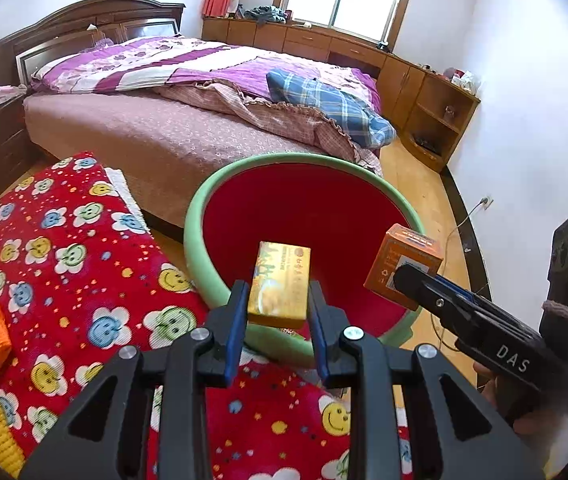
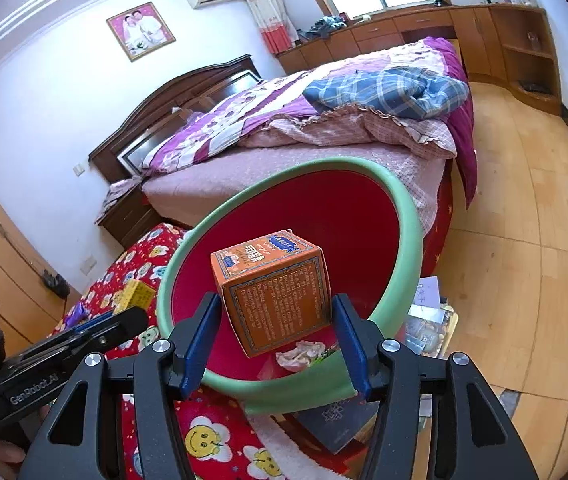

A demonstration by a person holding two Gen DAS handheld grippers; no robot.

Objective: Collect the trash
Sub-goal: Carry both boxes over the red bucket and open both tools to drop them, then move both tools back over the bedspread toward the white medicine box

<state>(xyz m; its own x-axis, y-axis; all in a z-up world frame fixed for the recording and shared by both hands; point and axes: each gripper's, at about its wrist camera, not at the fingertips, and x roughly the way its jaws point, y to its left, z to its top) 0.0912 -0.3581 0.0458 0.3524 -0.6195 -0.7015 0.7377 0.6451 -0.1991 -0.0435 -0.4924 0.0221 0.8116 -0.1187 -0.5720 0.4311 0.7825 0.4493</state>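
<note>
Gold box (image 1: 280, 284) pinched in left hand-held gripper (image 1: 278, 308); orange box (image 2: 274, 292) in right hand-held gripper (image 2: 276, 320).

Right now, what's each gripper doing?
Left gripper: shut on the yellow box, over the basin.
Right gripper: shut on the orange box, over the same basin.

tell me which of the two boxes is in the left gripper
The flat yellow box, clamped in the left gripper. The cube-shaped orange box is in the right gripper.
</note>
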